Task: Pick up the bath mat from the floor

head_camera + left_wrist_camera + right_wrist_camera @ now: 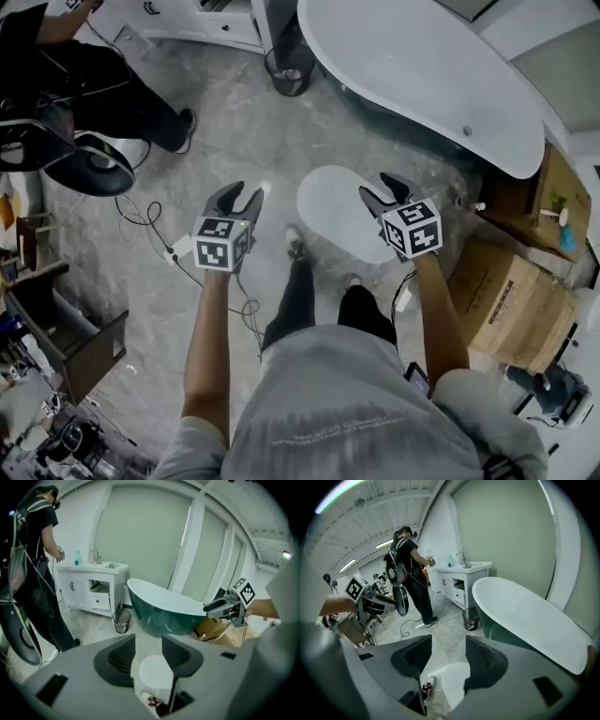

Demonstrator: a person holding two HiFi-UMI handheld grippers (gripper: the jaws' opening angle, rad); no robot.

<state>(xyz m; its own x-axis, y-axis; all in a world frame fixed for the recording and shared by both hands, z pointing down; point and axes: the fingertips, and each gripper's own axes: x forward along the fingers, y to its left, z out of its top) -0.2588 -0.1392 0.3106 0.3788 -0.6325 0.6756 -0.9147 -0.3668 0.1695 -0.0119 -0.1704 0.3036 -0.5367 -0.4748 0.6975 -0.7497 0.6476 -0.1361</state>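
The bathtub (422, 75) fills the head view from 12 to 2 o'clock. The white oval bath mat (337, 211) lies flat on the floor just short of it, at about 1 o'clock from the wearer's front shoe (294, 243). Stooping for the mat could knock a gripper against the tub's side, since the mat's far edge sits close under it. A cardboard box (506, 300) crowds the space at 4 o'clock. The mat lies flush with the floor, so a jaw may skid over its rim, and a foot this near could pin it. A cable (150, 220) loops at 9 o'clock and could trip someone. The left gripper (241, 192) and the right gripper (382, 187) both hang high, jaws apart, with only the floor far below showing between them.

Only the head view shows the box and the cable. Only the right gripper view shows the mat's dotted surface and a second person (410, 569) standing upright at the cabinet (461, 581).
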